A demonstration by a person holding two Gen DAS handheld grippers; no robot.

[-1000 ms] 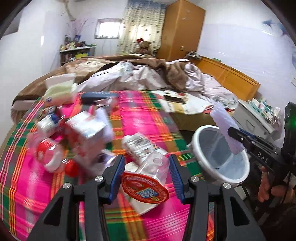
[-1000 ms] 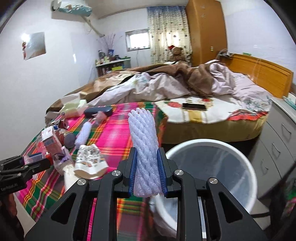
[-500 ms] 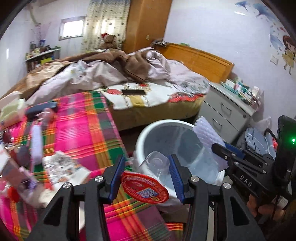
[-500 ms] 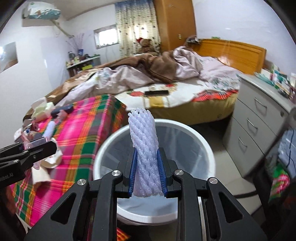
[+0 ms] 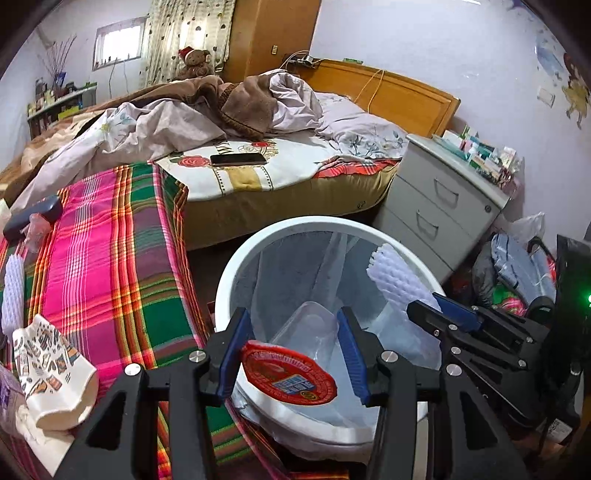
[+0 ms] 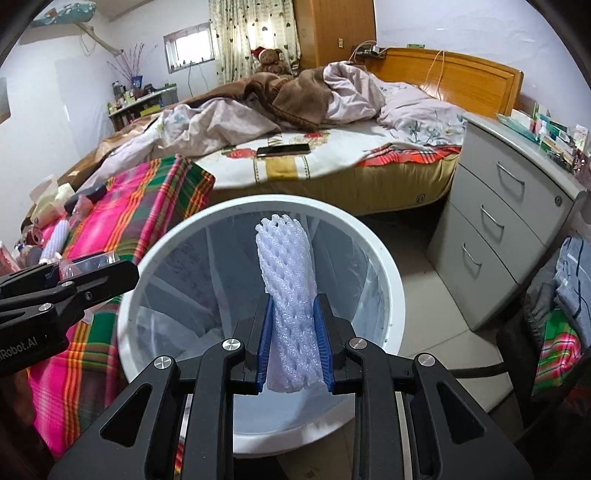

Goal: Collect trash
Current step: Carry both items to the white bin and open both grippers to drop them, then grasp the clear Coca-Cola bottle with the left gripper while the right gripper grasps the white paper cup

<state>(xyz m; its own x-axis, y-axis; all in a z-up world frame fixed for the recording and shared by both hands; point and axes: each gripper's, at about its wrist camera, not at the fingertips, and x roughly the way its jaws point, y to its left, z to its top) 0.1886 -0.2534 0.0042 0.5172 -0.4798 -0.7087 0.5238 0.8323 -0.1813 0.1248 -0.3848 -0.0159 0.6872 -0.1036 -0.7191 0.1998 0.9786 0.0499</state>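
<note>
- Our left claw (image 5: 293,349) is squeezed around a clear plastic cup with a red round lid (image 5: 291,369). The cup hangs over the near rim of the round white bin with a clear bag inside (image 5: 314,221).
- Our right claw (image 6: 293,343) is pinched tight on a white foam net sleeve (image 6: 286,280). The sleeve stands up over the open mouth of the bin (image 6: 391,273).
- The bin sits on the floor just beside a table with a pink, green and orange checked cloth (image 5: 110,258).
- On the cloth we see a crumpled white paper bag with small pictures (image 5: 48,365), another white foam net (image 5: 13,291) and a dark flat case (image 5: 33,218).
- Past the table there is a big messy bed with a brown blanket (image 5: 236,103). A dark phone (image 5: 238,159) lies on the sheet.
- A brown teddy bear in a red hat (image 5: 194,61) sits by the spotted curtain (image 5: 188,33), next to a tall wooden closet (image 5: 273,33).
- A grey drawer chest (image 6: 509,236) stands to the right of the bin, with small boxes on top.
- Only the left view shows the paper bag and the cup's red lid.
- Only the right view shows the whole ring of the bin and the tiled floor (image 6: 436,350) beside it.
</note>
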